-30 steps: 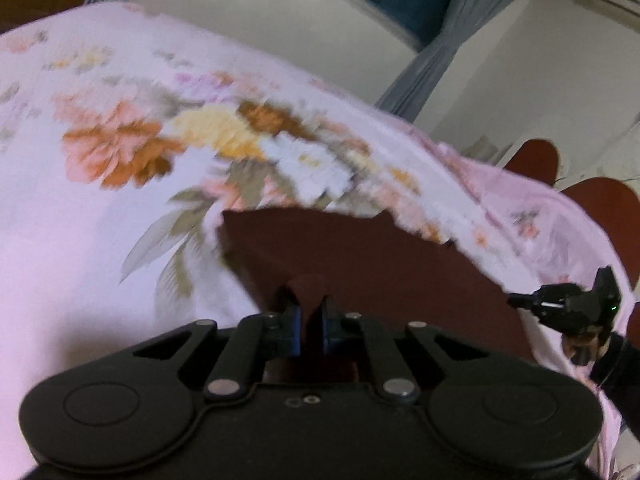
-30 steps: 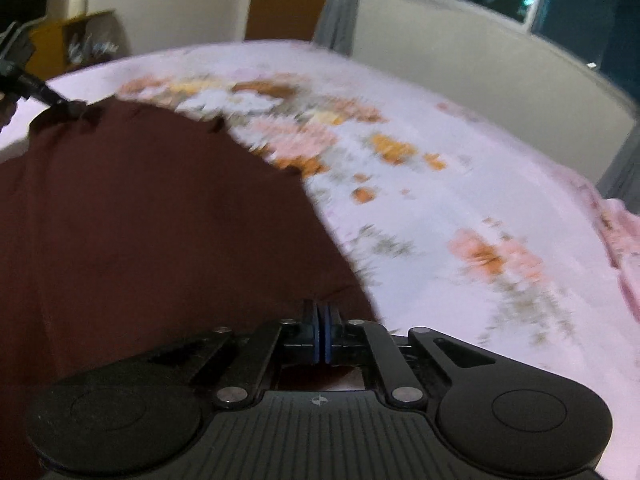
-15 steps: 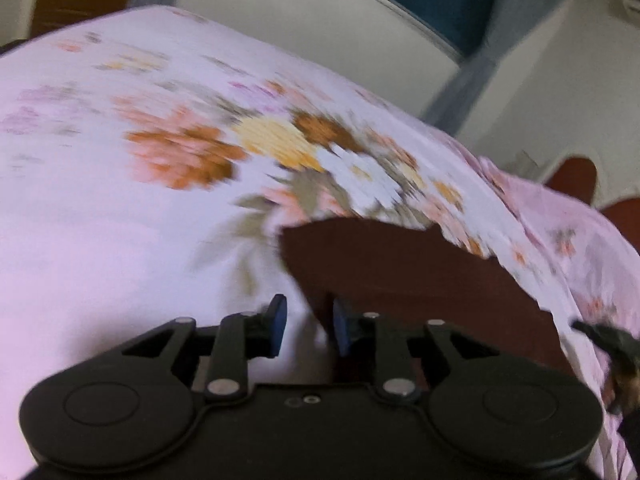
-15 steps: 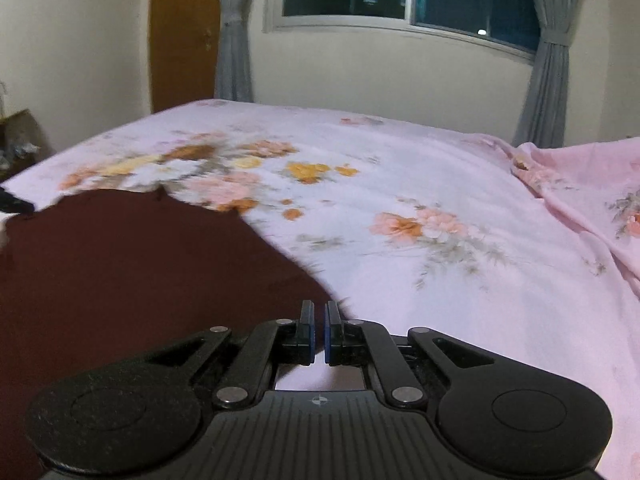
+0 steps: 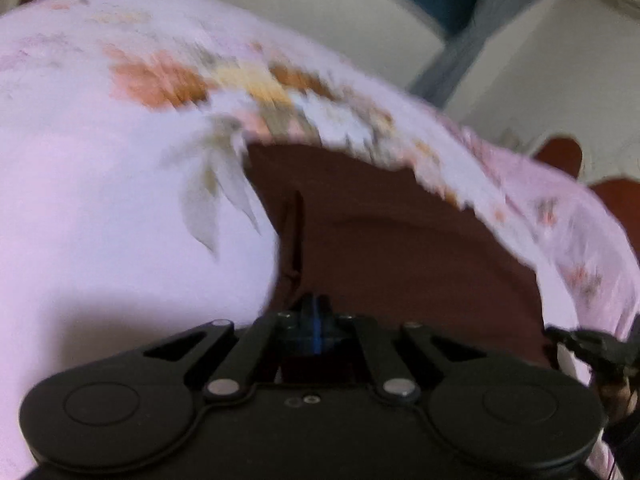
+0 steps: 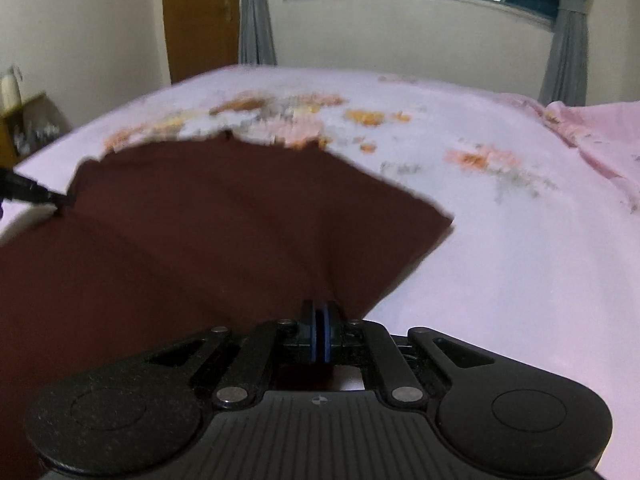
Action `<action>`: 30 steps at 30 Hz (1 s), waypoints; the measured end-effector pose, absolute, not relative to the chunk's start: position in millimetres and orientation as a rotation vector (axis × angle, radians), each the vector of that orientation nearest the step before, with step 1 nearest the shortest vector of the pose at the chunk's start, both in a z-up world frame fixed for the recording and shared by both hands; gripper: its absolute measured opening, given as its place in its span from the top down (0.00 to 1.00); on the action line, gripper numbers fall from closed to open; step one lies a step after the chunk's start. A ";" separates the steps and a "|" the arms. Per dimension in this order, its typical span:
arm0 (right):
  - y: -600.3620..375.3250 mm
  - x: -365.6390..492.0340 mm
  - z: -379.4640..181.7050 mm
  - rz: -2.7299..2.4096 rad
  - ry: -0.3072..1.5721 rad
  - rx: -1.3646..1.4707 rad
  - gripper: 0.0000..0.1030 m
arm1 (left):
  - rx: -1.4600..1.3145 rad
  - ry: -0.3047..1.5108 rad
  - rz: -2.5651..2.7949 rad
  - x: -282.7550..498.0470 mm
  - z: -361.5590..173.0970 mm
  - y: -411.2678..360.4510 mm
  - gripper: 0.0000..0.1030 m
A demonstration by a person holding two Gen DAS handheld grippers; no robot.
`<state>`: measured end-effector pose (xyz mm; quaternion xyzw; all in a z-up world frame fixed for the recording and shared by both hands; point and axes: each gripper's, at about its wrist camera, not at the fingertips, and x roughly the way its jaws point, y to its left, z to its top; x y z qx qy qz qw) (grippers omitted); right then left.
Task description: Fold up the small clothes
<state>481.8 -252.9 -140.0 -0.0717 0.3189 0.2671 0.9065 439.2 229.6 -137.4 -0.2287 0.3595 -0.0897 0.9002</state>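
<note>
A dark maroon garment (image 5: pixel 400 248) lies spread on the pink floral bedsheet (image 5: pixel 100 200). My left gripper (image 5: pixel 316 308) sits at its near left edge, jaws closing with a fold of the cloth pinched between them. In the right wrist view the same garment (image 6: pixel 200 232) fills the left half, and my right gripper (image 6: pixel 320 316) is shut on its near edge. The left gripper's tip (image 6: pixel 36 196) shows at the garment's far left corner. The right gripper (image 5: pixel 592 348) appears at the right border of the left wrist view. The left wrist view is blurred.
The bedsheet (image 6: pixel 520 260) stretches to the right of the garment. A rumpled pink cloth (image 6: pixel 592 132) lies at the bed's far right. Behind the bed are a wall, a window with grey curtains (image 6: pixel 256 12), a wooden door (image 6: pixel 200 16) and a low shelf (image 6: pixel 24 128).
The left gripper opened, shifted along the garment's left edge and shut on it again. The right gripper rolled and swung sideways with the cloth, so more of the bed now shows.
</note>
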 end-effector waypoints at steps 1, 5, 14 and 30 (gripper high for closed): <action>-255.8 479.5 -132.8 0.557 0.623 -0.138 0.98 | -0.468 0.700 -0.143 434.6 -128.8 235.2 0.90; -251.3 496.6 -117.6 0.544 0.553 -0.053 0.98 | -0.575 0.568 -0.153 448.0 -105.0 244.0 0.86; -221.9 544.3 -128.4 0.503 0.608 -0.031 0.98 | -0.340 0.835 -0.071 531.5 -127.2 212.5 0.94; -208.9 500.1 -123.7 0.520 0.556 -0.011 0.98 | -0.661 0.744 -0.131 451.6 -125.8 242.5 0.83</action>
